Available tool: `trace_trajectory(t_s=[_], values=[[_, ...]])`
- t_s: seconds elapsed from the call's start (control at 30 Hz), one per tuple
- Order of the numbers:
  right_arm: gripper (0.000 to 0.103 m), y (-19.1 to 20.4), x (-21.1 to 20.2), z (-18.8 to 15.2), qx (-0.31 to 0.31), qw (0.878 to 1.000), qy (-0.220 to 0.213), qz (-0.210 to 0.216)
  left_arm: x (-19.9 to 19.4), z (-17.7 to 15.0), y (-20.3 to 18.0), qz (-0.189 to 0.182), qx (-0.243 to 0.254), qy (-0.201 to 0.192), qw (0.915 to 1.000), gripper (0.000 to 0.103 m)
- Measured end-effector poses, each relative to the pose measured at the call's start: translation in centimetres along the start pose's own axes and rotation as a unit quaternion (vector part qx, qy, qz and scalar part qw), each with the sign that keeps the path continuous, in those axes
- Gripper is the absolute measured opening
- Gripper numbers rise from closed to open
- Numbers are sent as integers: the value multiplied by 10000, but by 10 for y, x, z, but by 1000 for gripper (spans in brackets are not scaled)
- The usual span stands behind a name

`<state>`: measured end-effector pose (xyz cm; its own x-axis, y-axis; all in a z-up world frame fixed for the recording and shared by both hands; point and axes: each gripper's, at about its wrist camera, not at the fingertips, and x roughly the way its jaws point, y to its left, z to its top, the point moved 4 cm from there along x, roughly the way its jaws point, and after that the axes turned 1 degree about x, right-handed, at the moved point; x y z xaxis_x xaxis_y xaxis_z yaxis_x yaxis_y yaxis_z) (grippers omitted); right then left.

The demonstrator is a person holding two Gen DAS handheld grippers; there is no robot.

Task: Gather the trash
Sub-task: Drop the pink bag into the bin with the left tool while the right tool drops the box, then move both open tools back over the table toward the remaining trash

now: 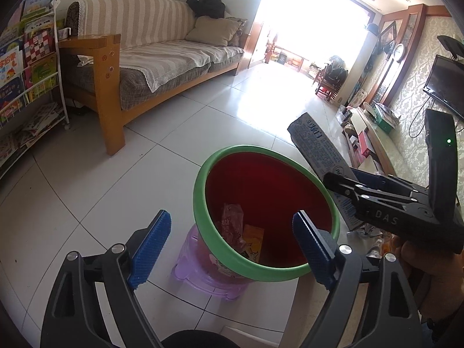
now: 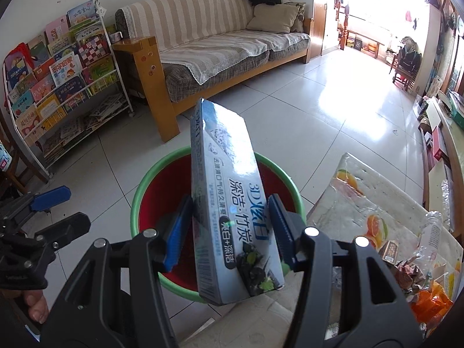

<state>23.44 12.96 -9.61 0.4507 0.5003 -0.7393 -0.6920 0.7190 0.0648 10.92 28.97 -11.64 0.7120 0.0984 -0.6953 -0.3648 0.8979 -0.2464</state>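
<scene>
White glossy floor tiles spread ahead of the gripper. Beyond them a wooden-framed sofa with striped covers stands against the far wall, a rack of children's books to its left. Bright daylight floods through the doorway ahead right.

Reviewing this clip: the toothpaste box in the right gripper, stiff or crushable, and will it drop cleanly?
The toothpaste box looks like thin glossy cardboard, probably light and crushable. Right gripper pinches its lower end, so it may pivot. Released, it should fall into the bin.
</scene>
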Motion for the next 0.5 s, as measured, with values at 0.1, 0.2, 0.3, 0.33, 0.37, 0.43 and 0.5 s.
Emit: trace_trajectory(t_s=[0.1,0.2,0.3,0.33,0.37,0.43,0.5], values=[[53,4,17,-4,-56,9998,191,-38,-1,-1,10,40,-89,4,10000,82],[55,13,30,-7,-142,9992,357,-45,0,-3,17,73,-145,21,9999,82],[66,17,35,-12,-267,9984,483,-76,3,-4,23,69,-220,53,9997,82],[74,18,33,-13,-301,9984,456,-112,3,-4,24,74,-227,54,9997,82],[76,17,30,-13,-314,9985,434,-125,4,-5,24,73,-228,54,9997,82],[80,16,23,-14,-308,9987,378,-147,4,-4,23,50,-224,51,9997,82],[87,13,12,-14,-291,9990,306,-170,2,-4,20,21,-188,32,9998,82]])
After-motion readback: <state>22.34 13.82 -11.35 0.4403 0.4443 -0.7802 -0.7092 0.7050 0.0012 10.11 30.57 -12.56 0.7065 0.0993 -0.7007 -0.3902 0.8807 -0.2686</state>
